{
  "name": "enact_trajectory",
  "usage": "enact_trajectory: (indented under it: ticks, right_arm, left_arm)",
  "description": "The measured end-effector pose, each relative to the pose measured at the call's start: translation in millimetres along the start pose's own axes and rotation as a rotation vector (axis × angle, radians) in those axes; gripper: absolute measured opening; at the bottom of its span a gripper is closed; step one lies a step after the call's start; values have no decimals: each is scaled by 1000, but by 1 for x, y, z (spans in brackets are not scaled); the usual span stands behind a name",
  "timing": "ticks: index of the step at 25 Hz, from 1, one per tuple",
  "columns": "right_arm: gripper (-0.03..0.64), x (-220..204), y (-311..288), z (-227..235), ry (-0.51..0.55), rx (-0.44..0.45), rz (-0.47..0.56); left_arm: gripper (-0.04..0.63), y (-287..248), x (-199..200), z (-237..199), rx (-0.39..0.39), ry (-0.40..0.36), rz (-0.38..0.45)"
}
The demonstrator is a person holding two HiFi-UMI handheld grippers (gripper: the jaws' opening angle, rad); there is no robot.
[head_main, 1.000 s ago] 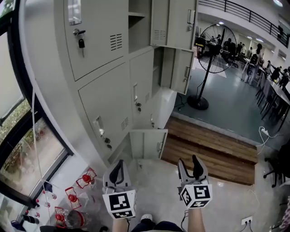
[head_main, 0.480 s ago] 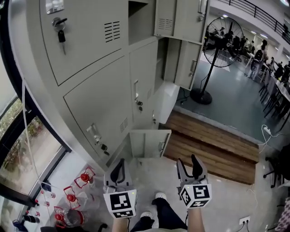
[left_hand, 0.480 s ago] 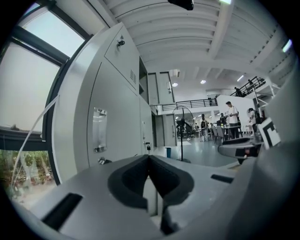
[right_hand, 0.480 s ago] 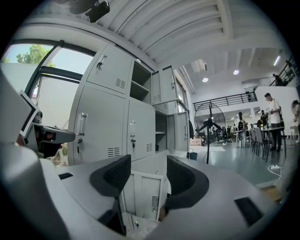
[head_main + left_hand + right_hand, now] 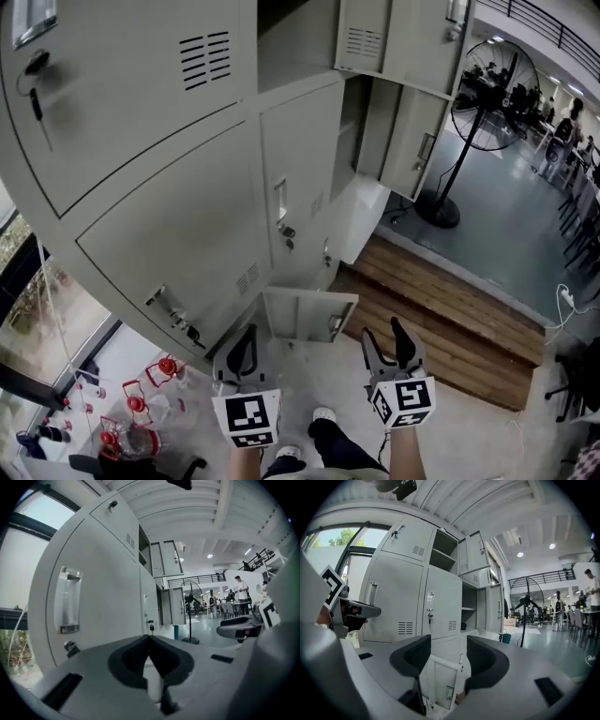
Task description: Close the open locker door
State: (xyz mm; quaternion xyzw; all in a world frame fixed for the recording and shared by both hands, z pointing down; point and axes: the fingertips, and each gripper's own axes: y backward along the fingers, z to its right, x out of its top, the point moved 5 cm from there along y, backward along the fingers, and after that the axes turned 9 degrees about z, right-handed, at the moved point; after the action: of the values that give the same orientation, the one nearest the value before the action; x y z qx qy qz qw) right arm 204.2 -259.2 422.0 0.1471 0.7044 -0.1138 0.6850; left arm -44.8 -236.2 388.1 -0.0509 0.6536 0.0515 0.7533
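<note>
Left gripper [image 5: 149, 638]: jaws pressed together, tips meeting, nothing between them. Right gripper [image 5: 449, 656]: jaws apart and holding nothing, and through the gap you can see the open locker door [image 5: 443, 686] down in the bottom row.

From the head view, the left gripper [image 5: 242, 345] and the right gripper [image 5: 384, 336] are held low in front of the person, side by side and apart from each other. Neither touches the lockers. The open locker door [image 5: 307, 316] sits just beyond them at floor level, swung out from the grey locker bank [image 5: 178, 225]. In the picture it lies between the two grippers, a little nearer the left one.

Higher up the same column, a middle door [image 5: 412, 141] and a top door [image 5: 398, 42] also stand open. To the right of the lockers runs a wooden step [image 5: 441, 305]. Past that, a pedestal fan [image 5: 487, 94] stands on the grey floor. A shoe [image 5: 322, 413] shows low down between the two marker cubes.
</note>
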Motion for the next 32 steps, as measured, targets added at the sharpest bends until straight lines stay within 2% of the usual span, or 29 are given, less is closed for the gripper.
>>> enact_trajectory:
  ticks: [11,22,32]
  right_arm:
    - [233,-50,-74,39,-10,199,-89]
    - [232,-98,-114,50,-10,350,-181]
    - [232,-135,-127,56,-31,387,-249]
  left_arm:
    - [2,-66,-20,18,97,-22,-89]
    - [2,-100,-45,28,140,-25,-173]
    - [2,-106,-63,25,175,-28,-218]
